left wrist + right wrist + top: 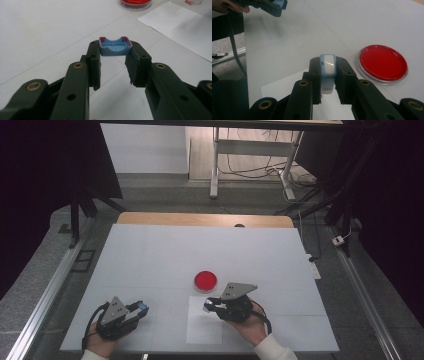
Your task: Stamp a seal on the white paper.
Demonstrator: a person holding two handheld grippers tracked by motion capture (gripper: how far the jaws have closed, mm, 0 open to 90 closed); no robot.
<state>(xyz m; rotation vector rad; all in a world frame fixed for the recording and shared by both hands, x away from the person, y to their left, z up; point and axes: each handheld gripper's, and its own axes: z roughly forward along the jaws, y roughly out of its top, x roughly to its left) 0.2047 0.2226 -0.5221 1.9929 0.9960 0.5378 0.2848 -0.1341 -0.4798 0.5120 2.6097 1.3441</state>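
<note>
A small blue cap-like piece [115, 47] with reddish edges, hollow side up, is pinched at the tips of my left gripper [115, 53], which is shut on it. In the high view that gripper [140, 309] hovers at the near left of the white table. My right gripper [329, 75] is shut on a light-blue and white block [329, 65] standing upright between the jaws. It sits near the table's middle [208, 306], over a white paper sheet [204, 326]. A round red dish [205, 280] lies just beyond it and to its right [383, 62].
The white board [150, 260] covers most of the wooden table. Dark curtains, metal rails and floor cables surround it. The paper sheet [180, 27] and the red dish [135, 3] lie ahead of the left gripper. A person's hands hold both grippers at the near edge.
</note>
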